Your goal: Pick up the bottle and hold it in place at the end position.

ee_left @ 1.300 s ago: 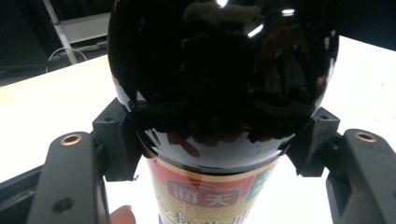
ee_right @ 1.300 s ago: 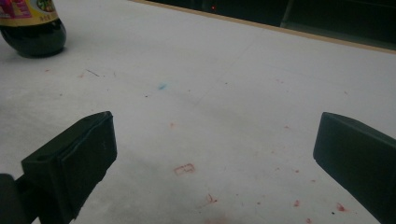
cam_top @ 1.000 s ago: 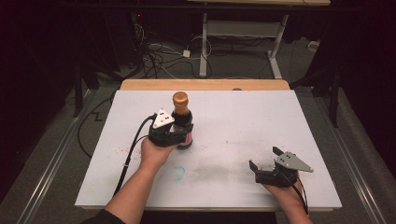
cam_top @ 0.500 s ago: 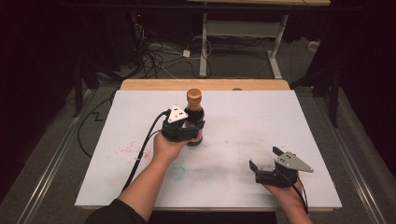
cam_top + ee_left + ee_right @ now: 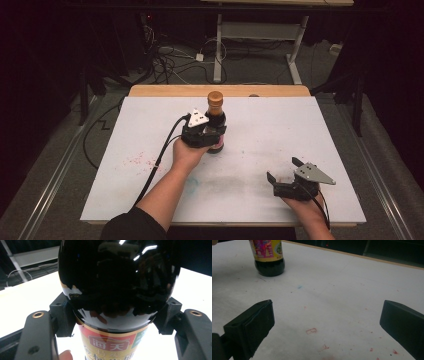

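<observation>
The bottle (image 5: 216,120) of dark sauce stands upright between the jaws of the left tool (image 5: 207,134), which is clamped on its body just above the red and yellow label. In the left tool's own view the black glass (image 5: 117,280) bulges over both jaws, and their pads press on it from either side, with the label below them. The bottle's brown cap rises clear above the tool, and its base sits on or just over the white worktop (image 5: 310,130); the right tool's view shows the base (image 5: 270,267) close to the surface, though I cannot tell whether it touches.

The right tool (image 5: 285,176) rests low near the front edge of the worktop, well apart from the bottle, which stands ahead of it and to its left. Its jaws are spread wide with nothing between them but stained white surface.
</observation>
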Demonstrator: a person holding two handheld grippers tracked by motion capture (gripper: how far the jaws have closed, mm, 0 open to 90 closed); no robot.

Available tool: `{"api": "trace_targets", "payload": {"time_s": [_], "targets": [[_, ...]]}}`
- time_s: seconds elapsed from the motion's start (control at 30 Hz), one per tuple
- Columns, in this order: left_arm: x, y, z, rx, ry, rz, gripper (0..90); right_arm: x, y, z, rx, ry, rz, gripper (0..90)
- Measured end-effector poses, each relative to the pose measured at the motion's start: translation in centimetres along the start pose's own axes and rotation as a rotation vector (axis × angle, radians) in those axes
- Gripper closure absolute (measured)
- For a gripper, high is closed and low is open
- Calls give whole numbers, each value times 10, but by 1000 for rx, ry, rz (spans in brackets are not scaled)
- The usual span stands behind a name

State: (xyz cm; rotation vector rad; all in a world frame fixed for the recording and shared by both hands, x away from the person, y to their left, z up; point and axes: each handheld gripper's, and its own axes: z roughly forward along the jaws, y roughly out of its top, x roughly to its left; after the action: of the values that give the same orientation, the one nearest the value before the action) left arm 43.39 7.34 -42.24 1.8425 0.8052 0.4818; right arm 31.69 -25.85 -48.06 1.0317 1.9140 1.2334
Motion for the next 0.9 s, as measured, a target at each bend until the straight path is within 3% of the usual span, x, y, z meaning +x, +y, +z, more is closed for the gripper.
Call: {"api": "trace_targets", "payload": {"time_s": [0.33,0.9], "targets": [[-7,3,10,-4,-10,8,298,0,0,0,-1,1,0,2],[-9,3,12,-9,-9,7,297,0,0,0,0,1,-1,2]]}}
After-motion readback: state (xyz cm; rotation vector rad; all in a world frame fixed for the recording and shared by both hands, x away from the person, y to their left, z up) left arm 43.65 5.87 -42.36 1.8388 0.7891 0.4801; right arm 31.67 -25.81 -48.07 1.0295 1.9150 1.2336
